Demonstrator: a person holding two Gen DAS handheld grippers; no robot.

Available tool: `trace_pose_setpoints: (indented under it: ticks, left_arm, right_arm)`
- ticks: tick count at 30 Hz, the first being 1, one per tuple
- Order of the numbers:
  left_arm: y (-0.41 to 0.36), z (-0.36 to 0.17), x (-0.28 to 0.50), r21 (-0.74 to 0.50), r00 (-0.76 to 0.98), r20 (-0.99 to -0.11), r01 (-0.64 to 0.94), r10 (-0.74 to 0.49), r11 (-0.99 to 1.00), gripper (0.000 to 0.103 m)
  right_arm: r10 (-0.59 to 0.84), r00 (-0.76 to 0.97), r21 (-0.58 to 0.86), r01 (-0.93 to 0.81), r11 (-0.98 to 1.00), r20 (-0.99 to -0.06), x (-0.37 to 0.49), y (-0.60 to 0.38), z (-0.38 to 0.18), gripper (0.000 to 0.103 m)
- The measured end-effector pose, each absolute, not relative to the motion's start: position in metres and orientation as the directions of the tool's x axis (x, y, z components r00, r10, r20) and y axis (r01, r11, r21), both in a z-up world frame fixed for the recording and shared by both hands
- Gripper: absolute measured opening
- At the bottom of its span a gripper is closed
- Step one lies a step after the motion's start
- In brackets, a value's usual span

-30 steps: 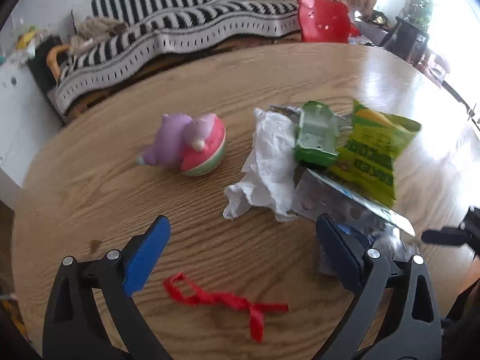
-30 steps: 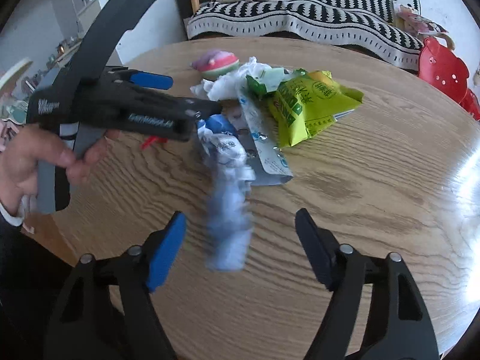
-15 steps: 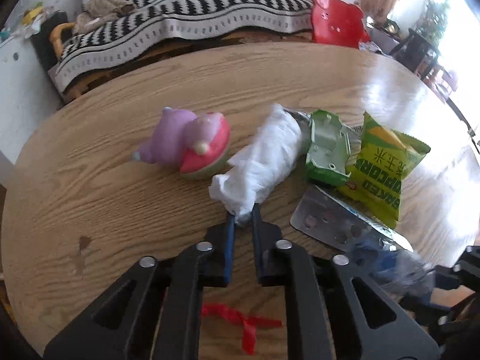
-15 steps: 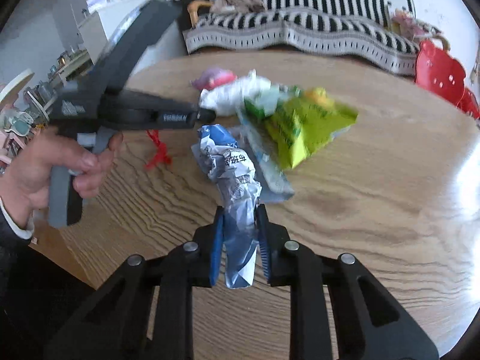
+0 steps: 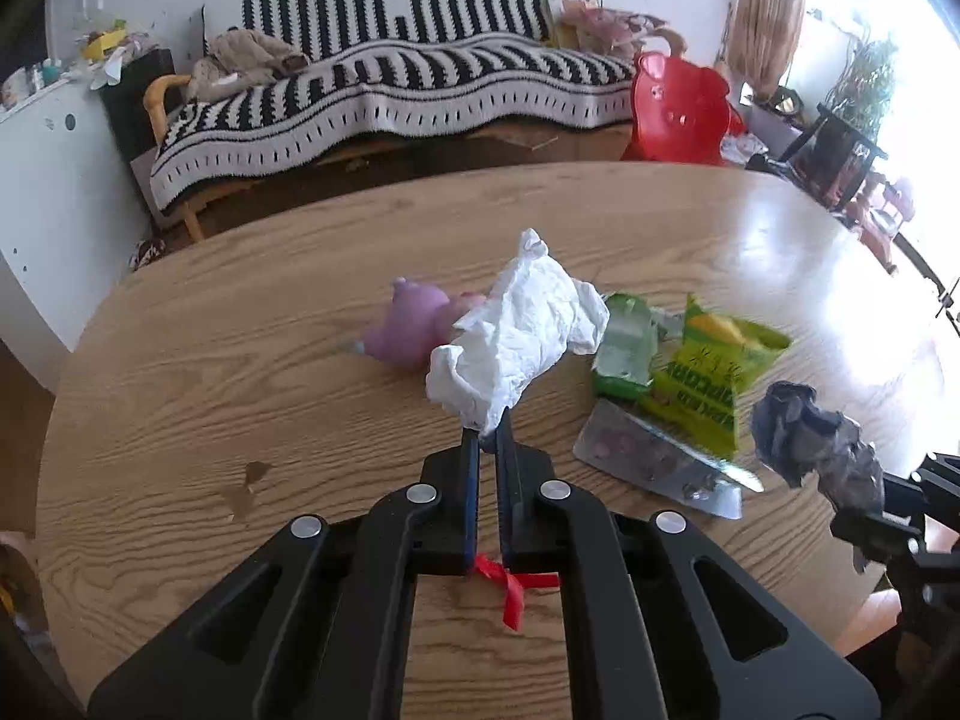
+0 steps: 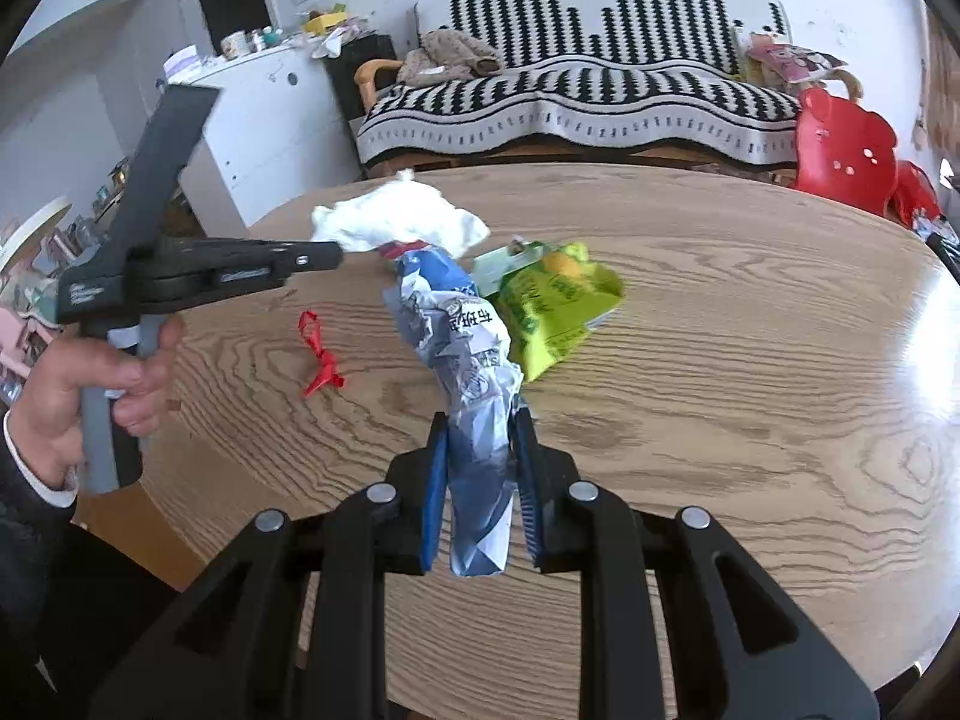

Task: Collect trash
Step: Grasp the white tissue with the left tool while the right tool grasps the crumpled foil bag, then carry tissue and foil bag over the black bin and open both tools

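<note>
My left gripper is shut on a crumpled white tissue and holds it above the round wooden table. My right gripper is shut on a crumpled blue-and-white wrapper, also lifted; the wrapper shows in the left wrist view at the right. On the table lie a green snack bag, a green carton, a silver blister pack and a red ribbon. The tissue also shows in the right wrist view.
A purple and pink toy sits on the table behind the tissue. A striped sofa and a red child's chair stand beyond the table. A white cabinet is at the far left.
Both grippers closed from open, the left on the tissue and the right on the wrapper, then lifted them off the table.
</note>
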State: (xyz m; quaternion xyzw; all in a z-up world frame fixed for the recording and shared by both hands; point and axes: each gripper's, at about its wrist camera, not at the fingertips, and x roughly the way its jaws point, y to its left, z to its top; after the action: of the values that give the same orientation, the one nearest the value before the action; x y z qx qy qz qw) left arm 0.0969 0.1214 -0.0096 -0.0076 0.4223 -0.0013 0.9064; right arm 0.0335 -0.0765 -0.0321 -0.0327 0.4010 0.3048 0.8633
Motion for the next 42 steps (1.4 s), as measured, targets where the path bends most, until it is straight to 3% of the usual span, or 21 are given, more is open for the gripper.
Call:
trace_pose_setpoints:
  ticks: [12,25,35,42]
  left_arm:
    - [0.046,0.017,0.078,-0.032,0.687,-0.717,0.136,-0.118,0.99,0.004]
    - [-0.16,0.026,0.042,-0.039,0.604,-0.692,0.515,-0.395,0.856,0.004]
    - [-0.323,-0.003,0.002,-0.056,0.458,-0.697,0.731,-0.551,0.68,0.004]
    - [-0.419,-0.064,-0.006,-0.091,0.323,-0.769,0.799,-0.552,0.594,0.004]
  right_arm:
    - [0.402,0.602,0.163,-0.412,0.896,-0.69,0.022,-0.158,-0.004,0.022]
    - [0.144,0.735,0.157,-0.051,0.986,-0.663,-0.015,-0.354,0.027,0.022]
    - [-0.065,0.704,0.148,0.237,0.96,-0.707,-0.065,-0.506,0.011,0.022]
    - [-0.169,0.581,0.142,0.451,0.881,-0.796,-0.095,-0.589,-0.028,0.022]
